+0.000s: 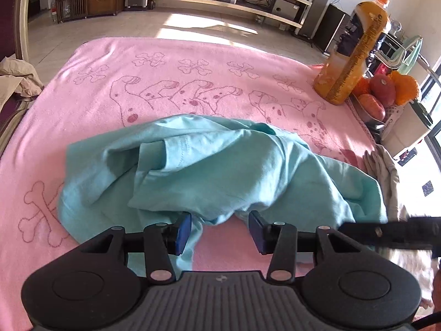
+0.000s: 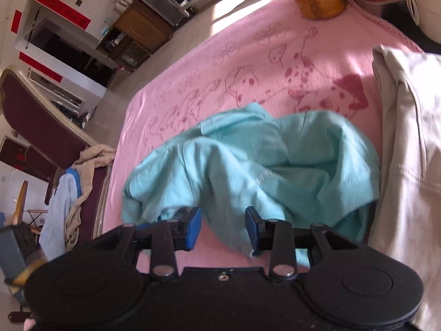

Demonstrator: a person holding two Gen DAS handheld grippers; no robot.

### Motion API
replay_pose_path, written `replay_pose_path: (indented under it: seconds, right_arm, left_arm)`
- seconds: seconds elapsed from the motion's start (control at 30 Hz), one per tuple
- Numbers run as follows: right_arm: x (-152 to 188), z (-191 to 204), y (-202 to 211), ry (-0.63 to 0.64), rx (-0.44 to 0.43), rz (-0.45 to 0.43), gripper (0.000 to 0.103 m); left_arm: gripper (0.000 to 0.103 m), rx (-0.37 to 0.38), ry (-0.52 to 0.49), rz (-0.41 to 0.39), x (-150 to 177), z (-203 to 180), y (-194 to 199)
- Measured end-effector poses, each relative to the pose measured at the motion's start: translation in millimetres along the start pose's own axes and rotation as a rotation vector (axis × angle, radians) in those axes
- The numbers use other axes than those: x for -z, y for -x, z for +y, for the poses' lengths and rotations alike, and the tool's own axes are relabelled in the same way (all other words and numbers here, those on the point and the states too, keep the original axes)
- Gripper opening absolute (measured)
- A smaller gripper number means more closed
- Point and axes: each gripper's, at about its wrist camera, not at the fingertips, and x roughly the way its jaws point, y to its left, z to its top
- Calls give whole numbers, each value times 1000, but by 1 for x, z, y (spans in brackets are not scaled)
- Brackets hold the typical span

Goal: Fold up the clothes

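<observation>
One garment in play: a teal shirt (image 1: pixel 220 165) lying crumpled near the front edge of the pink blanket (image 1: pixel 110 82), a sleeve flopped over the heap.

Left gripper (image 1: pixel 219 231): jaws apart, nothing pinched; the left pad sits on a trailing fold, the hem just ahead of the tips.

Right gripper (image 2: pixel 223 227): jaws apart, a hanging flap of shirt between them, pads not visibly pressing on it.

A cream garment (image 2: pixel 408 143) lies folded just beside the shirt on its right.

Judgement: thin knit, light, limp, no stiffness; it will sag and drag rather than slide. Best hold is a stitched edge, hem corners or shoulder seams, one per gripper, so it can be spread flat first.
</observation>
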Motion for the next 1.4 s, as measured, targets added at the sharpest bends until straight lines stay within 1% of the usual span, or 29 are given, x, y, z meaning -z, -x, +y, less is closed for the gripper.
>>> replay_pose_path:
  seconds: [0.07, 0.17, 0.23, 0.3, 0.33, 0.37, 0.4, 0.47, 0.5, 0.57, 0.67, 0.7, 0.73, 0.77, 0.83, 0.9, 0.97, 1.0, 1.03, 1.07, 1.1, 1.13, 1.2, 1.33, 1.4]
  right_arm:
    - [10, -8, -4, -24, -11, 42, 34]
    - [17, -14, -12, -26, 14, 70, 34]
    - [18, -13, -17, -11, 38, 57, 38]
    - [16, -8, -23, 22, 68, 14, 38]
    - [15, -5, -25, 36, 77, -3, 29]
    - [13, -2, -27, 50, 83, -20, 15]
    - [10, -1, -27, 57, 76, -37, 6]
    - [-1, -4, -17, -4, 41, -97, 5]
    - [-7, -10, -11, -46, 44, -124, 5]
    - [-20, -30, -5, -138, 92, -151, 6]
    - [-25, -60, -5, -279, 109, -98, 9]
    - [-25, -67, -4, -320, 106, -81, 14]
    - [-23, -73, -1, -353, 95, -71, 20]
    - [-21, -72, 6, -362, 64, -81, 22]
    - [-17, -67, 23, -353, 7, -112, 32]
    - [-14, -61, 36, -348, -52, -145, 35]
    - [-15, -55, 42, -335, -99, -171, 38]
    - [-15, -53, 44, -329, -118, -182, 39]
    - [-16, -52, 44, -329, -133, -188, 39]
    - [-17, -52, 44, -333, -144, -187, 39]
    - [-17, -51, 43, -335, -152, -187, 39]
    - [-17, -51, 42, -330, -152, -186, 39]
    - [-15, -49, 40, -308, -144, -175, 39]
    - [-8, -48, 38, -294, -147, -147, 39]
    - [-8, -48, 38, -288, -142, -143, 39]
  left_arm:
    - [45, -62, 4, -11, -10, 3, -9]
    - [45, -130, -9, -30, -27, 6, -18]
    - [45, -199, -64, -37, -38, 5, -26]
    - [45, -250, -97, -23, -48, 8, -39]
    - [46, -275, -113, -16, -53, 9, -45]
    - [46, -285, -120, -14, -59, 13, -51]
    - [46, -287, -130, -16, -62, 15, -55]
    - [48, -302, -181, -20, -68, 12, -64]
    - [50, -310, -206, -23, -70, 10, -69]
    - [51, -316, -247, -13, -76, 7, -74]
    - [51, -317, -208, 20, -84, 8, -60]
    - [51, -316, -191, 18, -83, 10, -50]
    - [50, -308, -173, 13, -82, 11, -37]
    - [49, -284, -144, 6, -79, 13, -20]
    - [48, -199, -70, 11, -72, 16, 6]
    - [48, -92, 34, 38, -59, 16, 26]
    - [48, -1, 132, 42, -46, 13, 35]
    - [45, 50, 181, 44, -39, 9, 33]
    - [40, 89, 215, 45, -34, 6, 27]
    - [39, 127, 249, 46, -29, 2, 21]
    - [37, 144, 262, 46, -25, -3, 13]
    - [33, 151, 275, 48, -22, -6, 4]
    - [29, 146, 307, 44, -17, -8, -10]
    - [29, 112, 338, -7, -20, -2, -25]
    - [29, 91, 345, -8, -22, 2, -32]
